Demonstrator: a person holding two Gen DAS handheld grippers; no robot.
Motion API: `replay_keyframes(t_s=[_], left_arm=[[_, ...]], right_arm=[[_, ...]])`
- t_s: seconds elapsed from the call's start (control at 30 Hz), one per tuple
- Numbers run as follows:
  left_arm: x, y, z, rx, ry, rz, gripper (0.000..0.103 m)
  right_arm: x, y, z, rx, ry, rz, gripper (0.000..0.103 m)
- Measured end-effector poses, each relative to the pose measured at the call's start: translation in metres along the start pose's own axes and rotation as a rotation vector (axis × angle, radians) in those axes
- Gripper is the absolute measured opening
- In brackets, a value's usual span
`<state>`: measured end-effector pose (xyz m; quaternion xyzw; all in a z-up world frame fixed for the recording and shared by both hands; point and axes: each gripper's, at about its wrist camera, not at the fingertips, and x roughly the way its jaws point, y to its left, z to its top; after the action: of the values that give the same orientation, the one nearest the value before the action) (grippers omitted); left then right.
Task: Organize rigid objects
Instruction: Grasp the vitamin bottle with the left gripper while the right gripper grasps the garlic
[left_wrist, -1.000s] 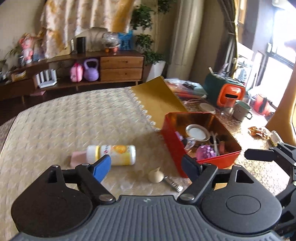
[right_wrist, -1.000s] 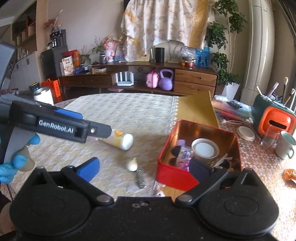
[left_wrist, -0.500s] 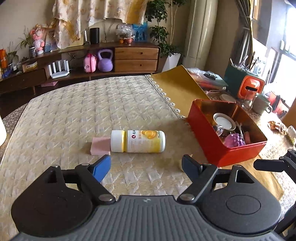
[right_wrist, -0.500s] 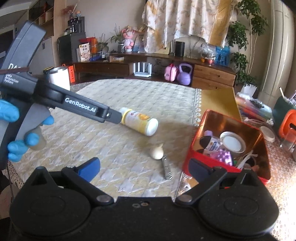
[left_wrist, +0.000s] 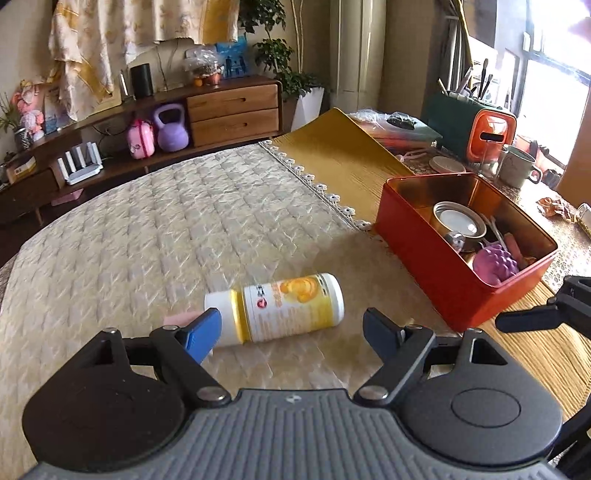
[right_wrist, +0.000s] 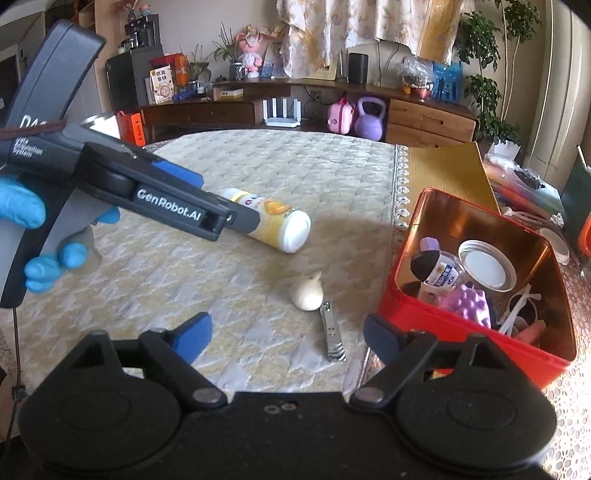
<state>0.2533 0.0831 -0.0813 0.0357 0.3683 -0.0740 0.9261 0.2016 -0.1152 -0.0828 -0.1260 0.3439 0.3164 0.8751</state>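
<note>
Bottle lies on its side between your spread left tongs, untouched, while your right tongs are closing, empty, above the nail clipper

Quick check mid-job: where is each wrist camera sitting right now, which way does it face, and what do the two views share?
Left wrist: on the left gripper, angled down at the lying bottle; own open fingers and the right gripper's tip show.
Right wrist: on the right gripper, jaws closing on nothing, facing the garlic bulb and nail clipper; the gloved hand shows.
Shared: bottle, red tin.
</note>
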Motion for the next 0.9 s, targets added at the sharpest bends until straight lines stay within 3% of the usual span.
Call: replay_keyframes(t_s=[0.1,0.27,0.37,0.6,0.77,0.9], left_arm=[[0.013,0.004,0.007,0.031,0.002,-0.019,0.084],[0.035,0.009,0.017,0.078,0.049,-0.118,0.084],[0.046,0.006,0.019,0.155,0.069,-0.155,0.084],[0.066,0.0,0.019,0.321,0.092,-0.153,0.084],[0.074,0.0,0.016,0.343,0.076,-0.133,0.085],[0.08,-0.001,0.015,0.349,0.067,-0.118,0.086]], right_arm=[[0.011,-0.002,0.003,-0.007,0.011,0.003,0.081],[0.027,-0.001,0.009,-0.037,0.027,0.012,0.076],[0.035,-0.001,0.012,-0.052,0.032,0.016,0.074],[0.047,-0.002,0.015,-0.076,0.046,0.019,0.066],[0.05,0.004,0.016,-0.126,0.036,0.002,0.064],[0.054,0.013,0.015,-0.17,0.046,-0.031,0.055]])
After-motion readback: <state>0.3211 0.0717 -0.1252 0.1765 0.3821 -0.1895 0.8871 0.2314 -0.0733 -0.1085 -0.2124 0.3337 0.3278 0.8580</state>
